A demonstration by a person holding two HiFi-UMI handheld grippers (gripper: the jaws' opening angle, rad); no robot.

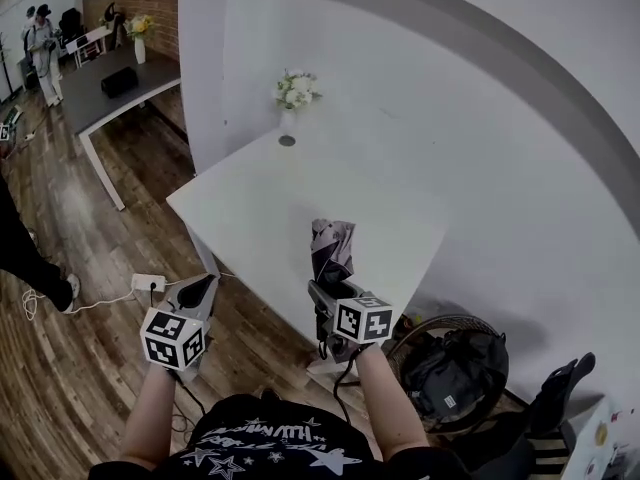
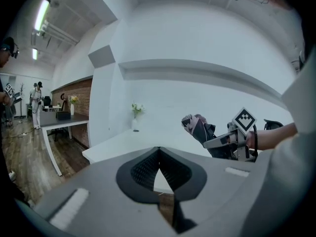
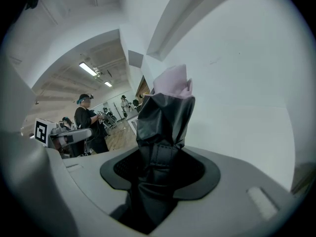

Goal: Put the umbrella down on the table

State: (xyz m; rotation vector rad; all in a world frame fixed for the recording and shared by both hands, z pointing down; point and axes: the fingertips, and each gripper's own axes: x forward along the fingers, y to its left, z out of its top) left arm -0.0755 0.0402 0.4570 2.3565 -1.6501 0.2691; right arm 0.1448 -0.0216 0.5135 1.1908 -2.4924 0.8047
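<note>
Nearest in the head view, the left gripper (image 1: 200,288) sits at about 7 o'clock over the wood floor (image 1: 90,368). Its jaws are pinched together at the tips with nothing in them, just a sliver of gap lower down. The right gripper (image 1: 325,293) is at roughly 6 o'clock and clamped tight on the folded umbrella (image 1: 333,246). That's a dark bundle with a paler tip, poking up and away out of the jaws, held in the air over the near edge of the white table (image 1: 250,203) and not lying on it yet. A dark bag (image 1: 455,368) slumps in a round basket at 4 o'clock, and there's a power strip (image 1: 149,282) on the floor at 8. At 12 o'clock, at the table's far end, stands a white flower vase (image 1: 295,93). Way back at 10 o'clock there's a grey table (image 1: 125,93) and a standing person (image 1: 43,48).
</note>
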